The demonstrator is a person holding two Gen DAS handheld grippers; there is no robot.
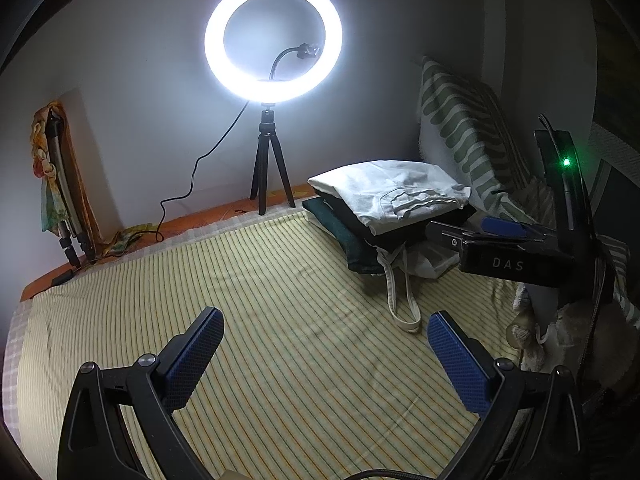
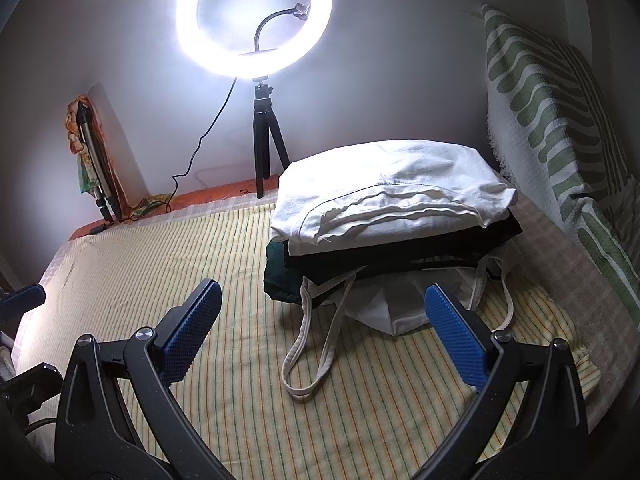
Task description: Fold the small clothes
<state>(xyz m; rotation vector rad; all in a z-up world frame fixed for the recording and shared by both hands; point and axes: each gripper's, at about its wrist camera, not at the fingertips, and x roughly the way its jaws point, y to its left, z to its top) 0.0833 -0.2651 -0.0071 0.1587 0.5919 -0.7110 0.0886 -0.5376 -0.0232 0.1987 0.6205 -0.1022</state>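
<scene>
Right wrist view: striped bedsheet [image 2: 224, 240] fills the lower frame, bare at centre. Right of centre, a stack of folded clothes [image 2: 384, 216], white piece topmost, dark ones beneath, rests on a white tote bag [image 2: 400, 308] with straps trailing down-frame. Right gripper [image 2: 323, 332] spread apart, empty; left gripper [image 1: 325, 356] likewise spread, empty. Folding looks largely done; no loose garment shows.

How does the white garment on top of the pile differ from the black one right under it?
The white garment is bright, puffy and creased, with a stitched seam showing. The black garment lies flatter, and only its dark edge shows because the white one covers it. Both are folded and stacked in the same pile on the striped sheet.
</scene>
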